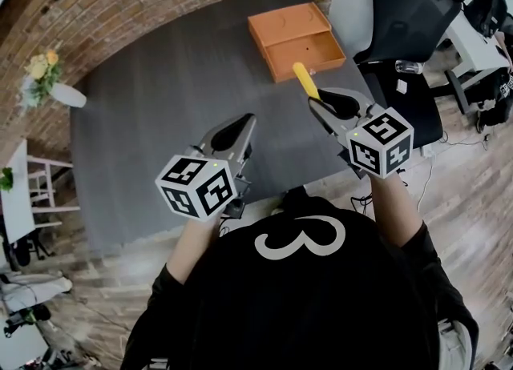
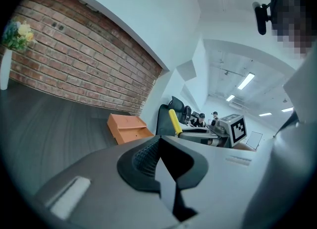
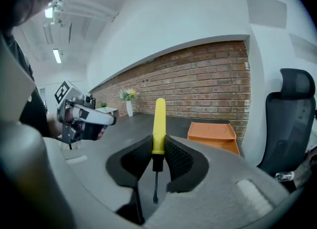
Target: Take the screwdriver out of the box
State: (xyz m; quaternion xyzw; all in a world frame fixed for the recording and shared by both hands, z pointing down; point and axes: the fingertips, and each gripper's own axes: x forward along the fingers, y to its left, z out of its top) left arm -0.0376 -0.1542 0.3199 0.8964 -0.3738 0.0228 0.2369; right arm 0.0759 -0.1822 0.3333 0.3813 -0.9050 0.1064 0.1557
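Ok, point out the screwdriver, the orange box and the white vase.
screwdriver (image 3: 159, 124), right gripper view, on its yellow handle.
orange box (image 1: 303, 54), head view, on its bare inner floor.
white vase (image 1: 68, 94), head view, on its body.

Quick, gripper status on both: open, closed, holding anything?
left gripper: closed, nothing between the jaws.
right gripper: closed on the yellow-handled screwdriver.

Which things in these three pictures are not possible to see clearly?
1. Head view: the screwdriver shaft and tip, covered by the right hand-held gripper; only the yellow handle shows.
2. Left gripper view: the inside of the orange box, behind its own wall.
3. Left gripper view: distant people, too small.
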